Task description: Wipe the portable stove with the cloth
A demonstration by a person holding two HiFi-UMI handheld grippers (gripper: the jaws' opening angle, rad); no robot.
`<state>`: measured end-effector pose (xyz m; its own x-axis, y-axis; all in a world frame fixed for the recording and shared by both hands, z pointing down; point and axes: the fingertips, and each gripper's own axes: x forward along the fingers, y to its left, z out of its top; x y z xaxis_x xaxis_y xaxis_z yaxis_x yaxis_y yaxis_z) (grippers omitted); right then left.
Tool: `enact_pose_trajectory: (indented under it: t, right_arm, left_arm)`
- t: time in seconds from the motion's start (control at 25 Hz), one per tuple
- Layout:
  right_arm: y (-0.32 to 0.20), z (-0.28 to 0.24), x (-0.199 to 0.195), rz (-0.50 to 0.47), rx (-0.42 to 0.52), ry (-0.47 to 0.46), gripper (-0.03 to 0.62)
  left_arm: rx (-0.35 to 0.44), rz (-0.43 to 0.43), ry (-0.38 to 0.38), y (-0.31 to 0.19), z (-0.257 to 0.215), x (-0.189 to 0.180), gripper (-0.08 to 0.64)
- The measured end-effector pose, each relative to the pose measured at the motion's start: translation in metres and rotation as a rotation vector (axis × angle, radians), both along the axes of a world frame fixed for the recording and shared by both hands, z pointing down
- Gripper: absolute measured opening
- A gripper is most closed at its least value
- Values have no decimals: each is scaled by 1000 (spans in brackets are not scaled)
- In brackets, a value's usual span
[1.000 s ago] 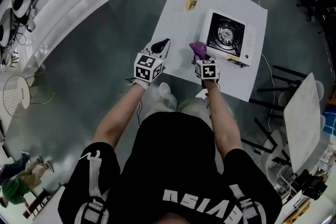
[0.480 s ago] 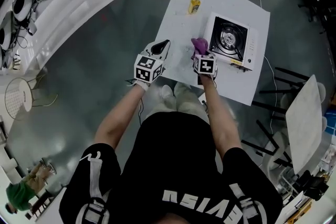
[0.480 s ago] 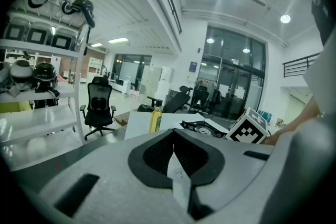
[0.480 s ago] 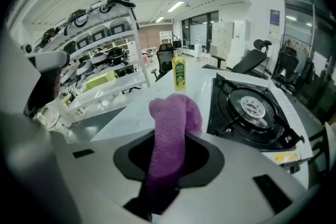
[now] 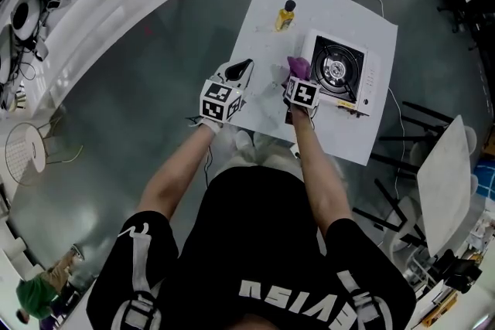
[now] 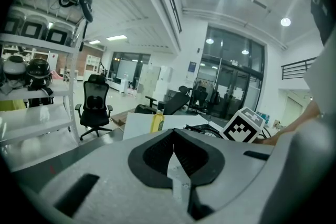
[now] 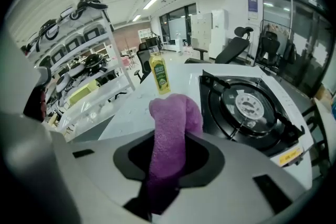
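1. Your right hand-held gripper (image 5: 297, 79) is clamped on the purple cloth (image 5: 296, 66). A folded bulge of the cloth stands out past the jaws, just beside the near-left edge of the portable stove (image 5: 340, 67). I cannot tell whether the cloth touches the stove.
2. Your left hand-held gripper (image 5: 237, 72) has its jaws together with nothing between them. It sits at the left edge of the desk (image 5: 259, 15), apart from the stove.
3. Cloth: judged soft, light and limp, so it will fold and drag rather than push. The grip on the bunched middle looks sound. Lead with the bulge so that fabric, not jaw, meets the metal.
4. Stove: judged rigid, yet light enough to slide on the smooth desk under wiping pressure. The burner grate may snag the cloth. If you brace the stove, take its flat white casing edge.
5. The yellow bottle (image 5: 285, 16) stands well apart and is no obstruction.
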<state>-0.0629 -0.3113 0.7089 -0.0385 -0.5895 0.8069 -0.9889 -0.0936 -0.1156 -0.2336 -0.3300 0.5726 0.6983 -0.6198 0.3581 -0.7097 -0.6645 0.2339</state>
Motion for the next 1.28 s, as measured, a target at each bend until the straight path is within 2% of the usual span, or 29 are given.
enact_pose_trajectory:
  t: [0.4, 0.72, 1.08, 1.28]
  right_arm:
    - [-53, 4, 6, 95, 5, -27, 98]
    - [-96, 7, 33, 146, 8, -31, 99]
    - [-132, 9, 41, 106, 23, -27, 98]
    - [-136, 3, 40, 89, 31, -27, 98]
  left_arm:
    - [-22, 0, -4, -32, 12, -3, 9]
    - [-30, -12, -1, -54, 17, -5, 9]
    - [-50, -11, 7, -66, 22, 2, 9]
    - [-50, -9, 7, -68, 20, -1, 9]
